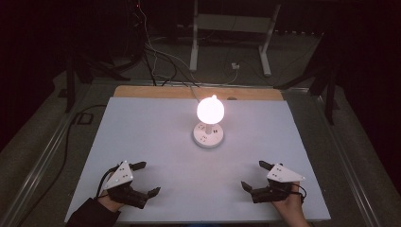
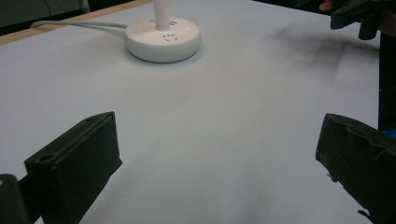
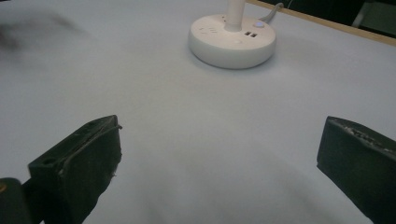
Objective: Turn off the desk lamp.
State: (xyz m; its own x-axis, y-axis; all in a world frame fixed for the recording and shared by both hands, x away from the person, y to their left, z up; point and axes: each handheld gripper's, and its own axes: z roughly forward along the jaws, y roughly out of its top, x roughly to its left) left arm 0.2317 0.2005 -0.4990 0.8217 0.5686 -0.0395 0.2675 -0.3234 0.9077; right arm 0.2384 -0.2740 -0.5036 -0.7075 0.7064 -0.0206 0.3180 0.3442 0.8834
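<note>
lamp (image 1: 209,124) lit, mid-table | left gripper (image 1: 144,178) near-left of lamp, jaws spread, empty | right gripper (image 1: 252,175) near-right of lamp, jaws spread, empty

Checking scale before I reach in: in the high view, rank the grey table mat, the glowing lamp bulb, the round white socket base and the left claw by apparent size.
1. Grey rectangular table mat, by far.
2. Black left claw.
3. Glowing round lamp bulb and round white socket base: alike; glare swells the bulb, so unranked.

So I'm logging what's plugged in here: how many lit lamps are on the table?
1. The glowing lamp stands on a round white socket base at the middle of the table, toward its far edge.
</note>
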